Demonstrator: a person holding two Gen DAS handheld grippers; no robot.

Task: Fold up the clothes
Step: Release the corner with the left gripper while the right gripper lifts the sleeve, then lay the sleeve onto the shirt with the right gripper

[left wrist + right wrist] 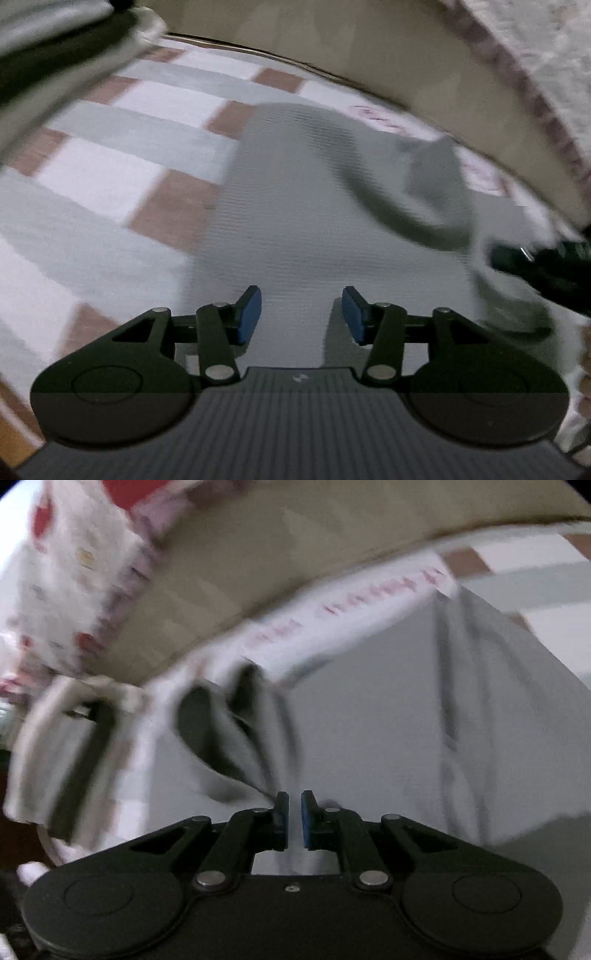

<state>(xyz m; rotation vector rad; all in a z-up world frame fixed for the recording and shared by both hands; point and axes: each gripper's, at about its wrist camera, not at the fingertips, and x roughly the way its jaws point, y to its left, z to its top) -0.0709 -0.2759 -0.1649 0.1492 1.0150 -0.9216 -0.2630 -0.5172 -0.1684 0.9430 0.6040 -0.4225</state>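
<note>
A grey ribbed garment (295, 206) lies on a checked bedspread (110, 162). My left gripper (301, 314) is open and empty, its blue pads (249, 314) just above the near part of the garment. In the right wrist view the same garment (369, 720) is pulled up into a bunched fold (229, 734). My right gripper (294, 818) is shut on the garment's edge, with cloth pinched between the blue pads (306, 823). The right gripper also shows as a dark shape at the right edge of the left wrist view (546, 262). Both views are blurred.
A beige bed frame or headboard (369, 55) curves along the far side. A white patterned cloth with a pink edge (535, 55) hangs beyond it. A white and dark object (70, 753) lies at the left of the right wrist view.
</note>
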